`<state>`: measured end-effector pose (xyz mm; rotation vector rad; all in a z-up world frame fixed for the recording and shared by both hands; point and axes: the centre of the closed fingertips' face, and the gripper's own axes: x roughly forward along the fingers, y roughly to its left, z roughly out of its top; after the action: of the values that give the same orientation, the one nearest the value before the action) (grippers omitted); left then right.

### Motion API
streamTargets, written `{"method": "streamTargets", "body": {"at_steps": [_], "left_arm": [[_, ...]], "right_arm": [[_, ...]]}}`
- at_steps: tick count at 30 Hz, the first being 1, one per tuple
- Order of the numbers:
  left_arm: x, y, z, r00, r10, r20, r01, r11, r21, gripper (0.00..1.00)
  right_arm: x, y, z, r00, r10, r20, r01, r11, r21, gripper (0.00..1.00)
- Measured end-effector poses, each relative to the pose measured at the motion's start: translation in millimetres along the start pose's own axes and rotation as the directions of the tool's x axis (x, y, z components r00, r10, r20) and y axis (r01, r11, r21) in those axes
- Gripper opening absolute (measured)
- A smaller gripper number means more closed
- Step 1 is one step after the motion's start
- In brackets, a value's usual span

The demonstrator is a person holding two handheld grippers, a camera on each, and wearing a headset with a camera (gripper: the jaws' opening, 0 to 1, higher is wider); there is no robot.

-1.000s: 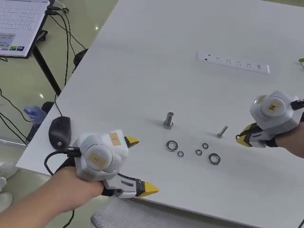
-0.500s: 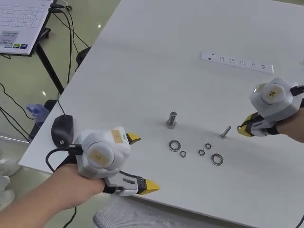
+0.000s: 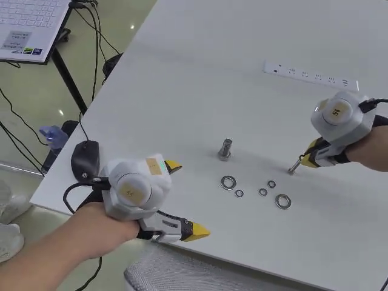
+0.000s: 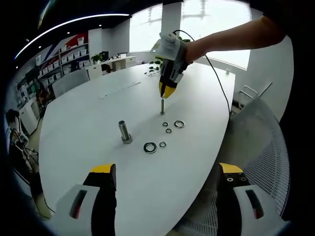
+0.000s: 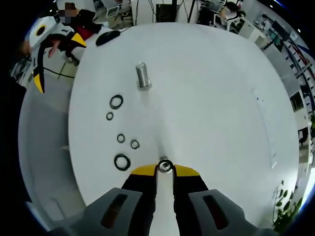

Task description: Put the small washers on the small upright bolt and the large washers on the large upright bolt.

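Observation:
The large bolt (image 3: 225, 148) stands upright mid-table, and the small bolt (image 3: 293, 167) stands to its right. Two large washers (image 3: 228, 182) (image 3: 282, 200) and three small washers (image 3: 239, 193) lie flat in front of them. My right gripper (image 3: 306, 161) is at the small bolt. In the right gripper view the yellow tips (image 5: 165, 169) close on the bolt's top (image 5: 165, 166). My left gripper (image 3: 185, 198) hangs open near the table's front edge with nothing between its jaws. In its own view, its tips (image 4: 167, 169) frame the large bolt (image 4: 124, 132) and the washers (image 4: 150, 147).
A white power strip (image 3: 310, 76) lies at the back right. A black mouse (image 3: 86, 160) sits at the left table edge, beside my left hand. A laptop (image 3: 30, 24) stands on a stand off the table's left. A mesh chair (image 3: 157, 276) is under the front edge.
My right gripper has moved left and down to the small bolt and its tips now sit on the bolt's top. The left gripper has barely moved; the head camera shifted.

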<state>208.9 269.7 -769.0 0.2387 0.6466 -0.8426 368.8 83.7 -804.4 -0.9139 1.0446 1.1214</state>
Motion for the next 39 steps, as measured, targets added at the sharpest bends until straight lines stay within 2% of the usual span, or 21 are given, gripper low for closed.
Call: {"method": "streamTargets", "body": {"at_steps": [7,23,39], "left_arm": [[0.7,4.7,-2.2,1.0000,0.008,-0.002,-0.008,1.000,-0.002,0.85],[-1.7,9.4,-9.9,0.9996,0.014,-0.023,-0.014,1.000,-0.010,0.82],[-2.4,10.4,-16.7,0.9994,0.009,-0.033,-0.010,1.000,-0.024,0.80]], "right_arm": [[3.9,-0.6,-2.5,0.9997,0.003,-0.025,-0.003,1.000,-0.010,0.12],[12.4,-1.0,-4.2,0.9989,0.008,-0.046,-0.009,1.000,-0.018,0.12],[30.9,0.2,-7.3,0.9979,0.018,-0.063,-0.019,1.000,-0.021,0.12]]}}
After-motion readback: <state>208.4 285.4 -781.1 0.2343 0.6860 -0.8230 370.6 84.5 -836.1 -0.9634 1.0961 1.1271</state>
